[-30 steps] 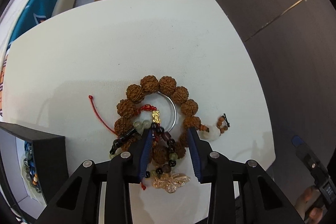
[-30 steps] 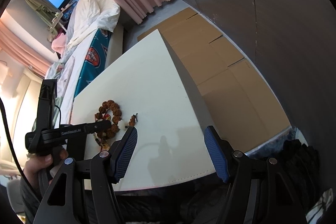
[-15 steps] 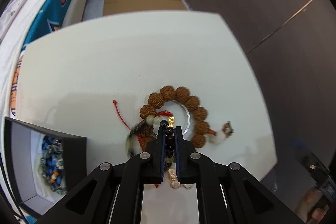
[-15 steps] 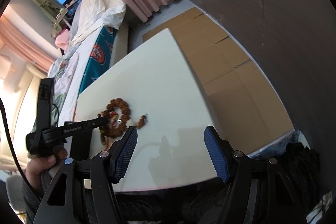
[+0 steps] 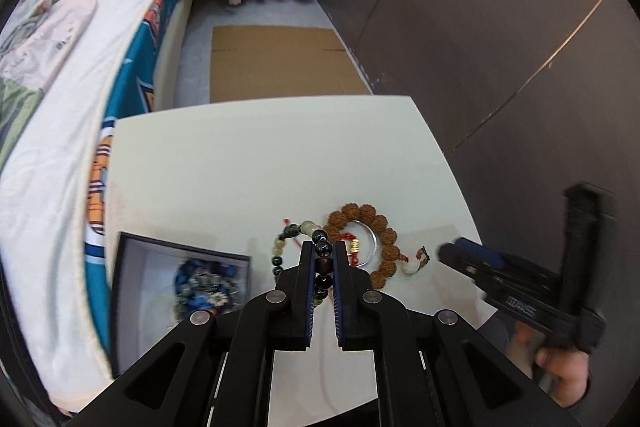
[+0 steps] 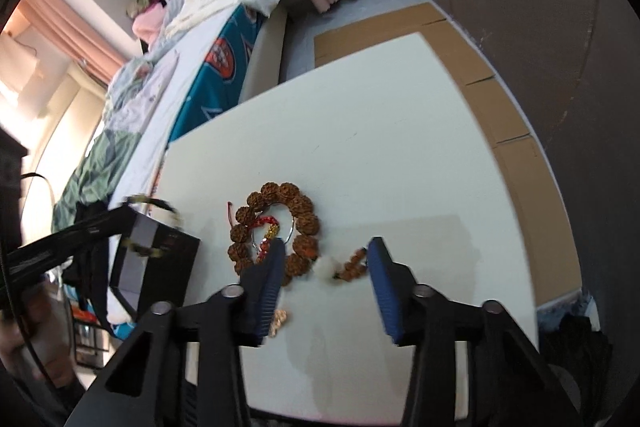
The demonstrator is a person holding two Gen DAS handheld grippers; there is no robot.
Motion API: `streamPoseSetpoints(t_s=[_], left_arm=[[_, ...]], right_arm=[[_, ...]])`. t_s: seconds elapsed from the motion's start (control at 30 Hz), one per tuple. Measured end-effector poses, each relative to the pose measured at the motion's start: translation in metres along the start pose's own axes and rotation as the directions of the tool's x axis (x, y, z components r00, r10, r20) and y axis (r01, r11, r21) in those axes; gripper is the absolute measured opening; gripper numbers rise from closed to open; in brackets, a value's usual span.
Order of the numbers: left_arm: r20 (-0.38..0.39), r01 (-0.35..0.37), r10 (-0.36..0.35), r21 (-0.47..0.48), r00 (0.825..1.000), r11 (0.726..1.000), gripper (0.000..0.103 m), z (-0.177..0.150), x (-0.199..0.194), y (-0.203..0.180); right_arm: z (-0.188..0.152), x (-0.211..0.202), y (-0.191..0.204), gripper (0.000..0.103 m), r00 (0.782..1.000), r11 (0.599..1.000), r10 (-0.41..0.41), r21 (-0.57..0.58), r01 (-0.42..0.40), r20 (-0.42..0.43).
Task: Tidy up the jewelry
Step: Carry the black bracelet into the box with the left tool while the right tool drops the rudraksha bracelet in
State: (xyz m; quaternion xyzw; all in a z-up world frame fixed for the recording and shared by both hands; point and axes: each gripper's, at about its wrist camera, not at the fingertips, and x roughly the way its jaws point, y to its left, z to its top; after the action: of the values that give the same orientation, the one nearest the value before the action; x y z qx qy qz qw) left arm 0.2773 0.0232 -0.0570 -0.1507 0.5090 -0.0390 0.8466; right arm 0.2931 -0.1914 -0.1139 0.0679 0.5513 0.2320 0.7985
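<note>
My left gripper (image 5: 323,246) is shut on a bracelet of dark and pale beads (image 5: 280,247), which hangs off the white table (image 5: 240,167) beside an open black box (image 5: 132,267). On the table lies a brown seed-bead bracelet (image 6: 304,215) with a silver bangle (image 5: 375,241) and a red cord with a gold charm (image 6: 272,229) inside its ring. My right gripper (image 6: 326,263) hovers low over that bracelet's near side, its jaws closing. The white bead and small brown tail (image 6: 348,267) lie between the fingers, untouched.
The box holds blue beads (image 5: 204,287). A small gold ornament (image 6: 279,319) lies near the table's front edge. A bed with a teal-sided mattress (image 5: 132,75) runs along the left. Flat cardboard (image 5: 276,63) lies on the floor beyond the table.
The left gripper closed on the dark and pale bracelet and lifted it leftward toward the box. The right gripper swung left over the brown bracelet and its jaws narrowed.
</note>
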Motion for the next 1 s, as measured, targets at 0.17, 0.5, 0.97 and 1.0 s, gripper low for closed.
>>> streamPoseSetpoints(t_s=[0.17,0.5,0.97,1.0], left_arm=[[0.036,-0.003,0.004,-0.02,0.999,1.0,0.008,-0.001,-0.022,0.017],[0.095,-0.02,0.024,-0.044,0.995,0.999,0.008,-0.008,-0.056,0.042],[0.074,-0.144,0.151,-0.09,0.986,0.985,0.008,-0.025,-0.04,0.076],[0.065,-0.134,0.141,-0.098,0.988,0.986,0.008,-0.026,-0.037,0.078]], right_arm=[[0.007,0.03,0.011,0.031,0.998,0.999,-0.023,-0.024,0.022,-0.059],[0.006,0.063,0.03,0.021,0.984,0.985,-0.139,-0.115,0.126,-0.114],[0.0,-0.02,0.059,0.02,0.997,0.988,-0.012,-0.151,0.024,0.076],[0.0,-0.029,0.065,0.02,0.996,0.986,-0.004,-0.163,0.019,0.092]])
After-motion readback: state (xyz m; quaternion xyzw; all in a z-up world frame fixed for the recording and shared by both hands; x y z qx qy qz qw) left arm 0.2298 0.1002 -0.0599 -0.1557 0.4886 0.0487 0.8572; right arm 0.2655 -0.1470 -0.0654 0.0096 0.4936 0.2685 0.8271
